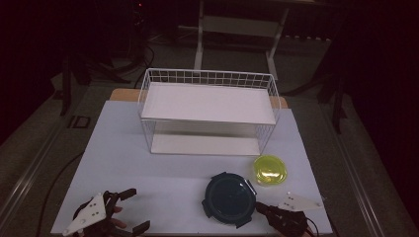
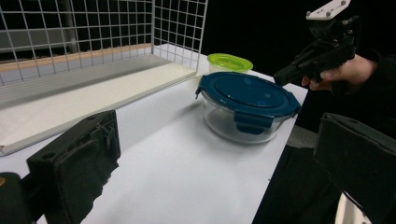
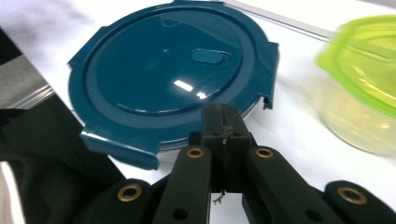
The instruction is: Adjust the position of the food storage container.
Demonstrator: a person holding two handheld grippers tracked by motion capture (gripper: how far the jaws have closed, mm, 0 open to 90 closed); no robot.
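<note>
A round glass container with a dark blue clip lid (image 1: 230,197) (image 2: 247,105) (image 3: 170,79) stands near the table's front edge. Just behind it to the right stands a smaller container with a yellow-green lid (image 1: 270,170) (image 2: 229,62) (image 3: 364,88). My right gripper (image 1: 258,206) (image 3: 224,123) is shut with nothing in it, its tip right at the blue lid's near rim; the left gripper view shows it held in a hand (image 2: 303,60). My left gripper (image 1: 138,209) (image 2: 219,158) is open wide at the front left, well apart from the blue container.
A white wire rack (image 1: 207,111) (image 2: 93,46) with two shelves stands at the middle back of the white table (image 1: 148,168). Bare table lies between the rack and the grippers. The surroundings are dark.
</note>
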